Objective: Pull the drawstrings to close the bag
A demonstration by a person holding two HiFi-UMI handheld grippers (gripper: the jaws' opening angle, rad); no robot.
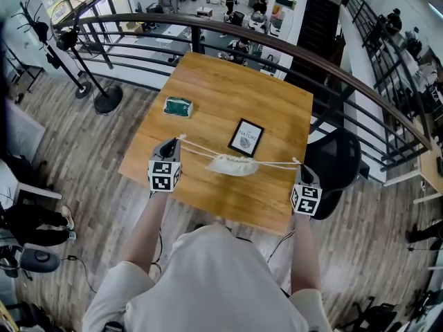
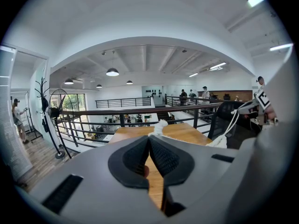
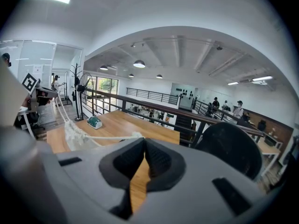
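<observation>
Wooden counter (image 1: 228, 88), railed mezzanine beyond. White bag (image 1: 233, 164) sits near-centre, between my two grippers. My left gripper (image 1: 174, 144) has its jaws clenched on the left drawstring (image 1: 201, 149), my right gripper (image 1: 300, 166) has its jaws clenched on the right drawstring (image 1: 277, 164), and both cords are taut. Green packet (image 1: 178, 106) far left, framed card (image 1: 246, 137) just beyond the bag.

Wooden table (image 1: 277, 102), square top, set corner-wise on a plank floor (image 1: 83, 178). Small green-and-white packet (image 1: 178, 106) lies far left on the table. Black framed card (image 1: 246, 137) lies flat near the middle, to the packet's right and well apart from it. Black chair (image 1: 339, 161) stands against the table's right edge. Curved dark railing (image 1: 208, 25) runs past the far side. Black stand with round base (image 1: 107, 101) stands on the floor, far left.
</observation>
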